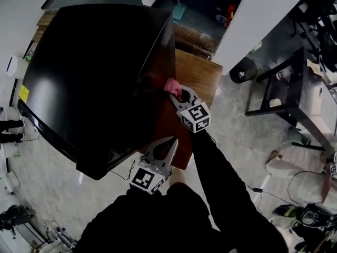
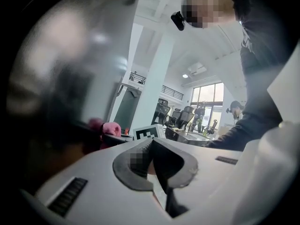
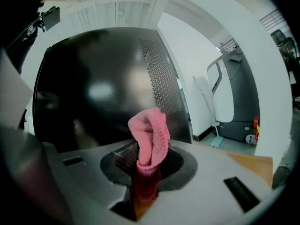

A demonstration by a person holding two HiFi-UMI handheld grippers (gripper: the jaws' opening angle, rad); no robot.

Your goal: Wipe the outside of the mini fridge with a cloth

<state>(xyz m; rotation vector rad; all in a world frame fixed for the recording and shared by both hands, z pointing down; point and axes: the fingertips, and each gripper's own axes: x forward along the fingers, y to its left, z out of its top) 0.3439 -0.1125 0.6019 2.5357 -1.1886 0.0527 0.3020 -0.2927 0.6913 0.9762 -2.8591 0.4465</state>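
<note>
**Item 1: mini fridge** [image 1: 100,73]. Black and glossy, it stands on a wooden desk [image 1: 199,74] and fills the upper left of the head view. A yellow label [image 1: 24,94] sits near 1 corner. In the right gripper view its dark side panel [image 3: 98,88] carries a perforated strip.

**Item 2: cloth** [image 1: 172,85]. Pink and bunched into a narrow fold. Its lower part is pinched in the right hand-held gripper, and its free end [image 3: 150,128] stands up out of the jaws. In the head view it lies against the fridge's side wall, close under the top edge. It also shows as a small pink lump [image 2: 111,128] in the left gripper view.

**Item 3: right hand-held gripper** [image 1: 178,94]. The jaws are closed on the cloth [image 3: 149,165] and point at the fridge's side. The marker cube [image 1: 195,117] sits behind them, and a black sleeve [image 1: 226,183] runs back from it.

**Item 4: left hand-held gripper** [image 1: 173,140]. The jaws are brought together at their tips with nothing between them [image 2: 151,143]. It is held low, just beside the fridge's near corner and well apart from the cloth.

**Item 5: surroundings.** 1 white pillar [image 1: 258,15] and 1 black metal stand [image 1: 284,88] are on the grey floor to the right.
</note>
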